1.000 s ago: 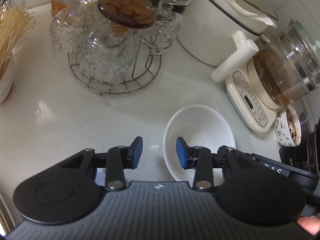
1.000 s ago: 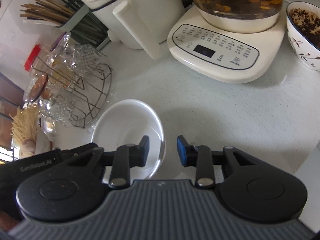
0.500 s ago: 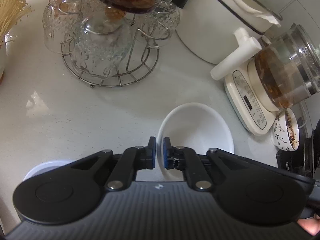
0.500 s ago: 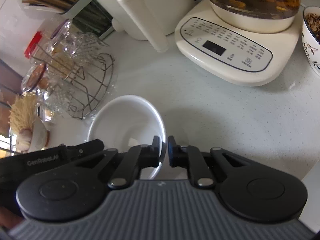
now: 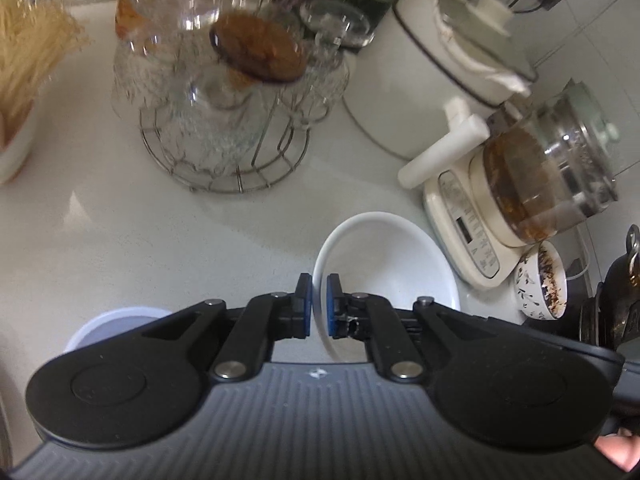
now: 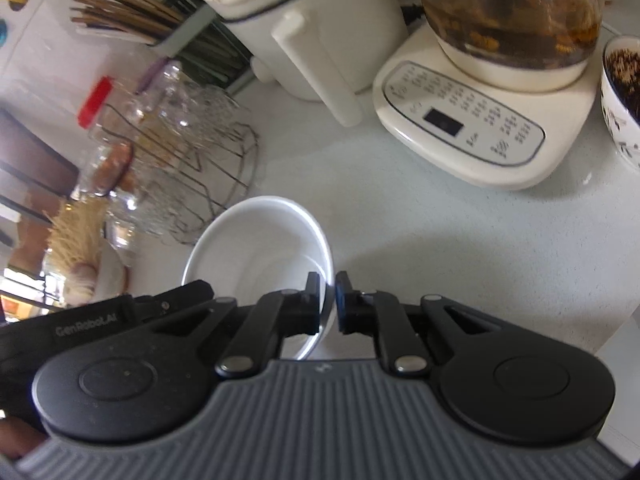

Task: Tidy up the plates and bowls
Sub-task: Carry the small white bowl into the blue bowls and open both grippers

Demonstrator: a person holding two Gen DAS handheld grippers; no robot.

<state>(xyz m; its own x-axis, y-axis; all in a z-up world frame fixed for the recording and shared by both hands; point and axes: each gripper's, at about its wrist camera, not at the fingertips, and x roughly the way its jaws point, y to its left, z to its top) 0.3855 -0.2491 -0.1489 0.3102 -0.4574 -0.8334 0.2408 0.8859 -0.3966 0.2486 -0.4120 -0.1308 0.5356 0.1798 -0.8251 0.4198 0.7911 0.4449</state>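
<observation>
The left gripper (image 5: 319, 305) is clamped on the white bowl's (image 5: 384, 256) nine-o'clock rim; the right gripper (image 6: 328, 303) pinches its three-o'clock rim.

glass rack (image 5: 224, 120) blurred, patterned bowl (image 6: 624, 100) cropped

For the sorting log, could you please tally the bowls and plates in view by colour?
Plain white bowl, held at its rim by both grippers: 1
White patterned bowl with dark contents: 1
Pale round dish, partly hidden, kind unclear: 1
Total: 3
</observation>
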